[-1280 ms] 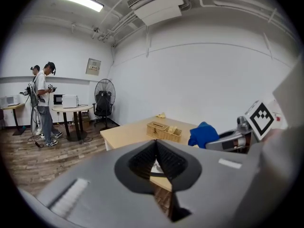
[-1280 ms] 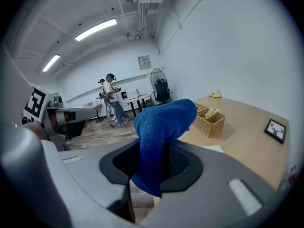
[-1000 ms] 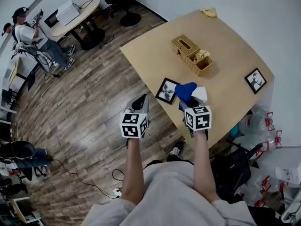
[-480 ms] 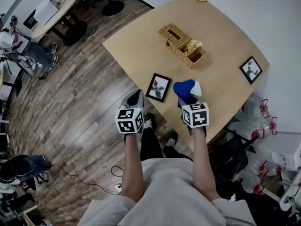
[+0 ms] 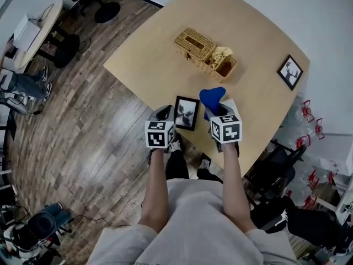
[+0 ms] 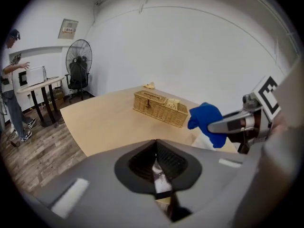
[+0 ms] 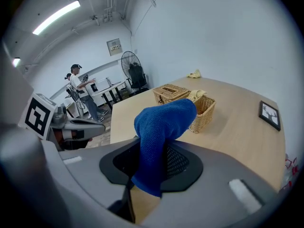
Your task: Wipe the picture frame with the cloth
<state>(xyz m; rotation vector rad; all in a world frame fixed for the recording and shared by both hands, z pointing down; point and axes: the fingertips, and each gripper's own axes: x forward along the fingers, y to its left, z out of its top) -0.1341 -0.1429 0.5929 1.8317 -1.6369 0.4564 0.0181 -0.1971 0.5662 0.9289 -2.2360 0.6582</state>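
Jaws pinch the cloth point(image 7: 160, 127) on right gripper point(image 5: 220, 115), meet on left gripper point(image 5: 164, 114), forearms point(image 5: 157, 184) parallel.

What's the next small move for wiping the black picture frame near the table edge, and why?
Probably swing the right gripper left and down so its blue cloth meets the black picture frame. The cloth is clamped in its jaws but hangs beside the frame, with the left gripper at the frame's other edge.
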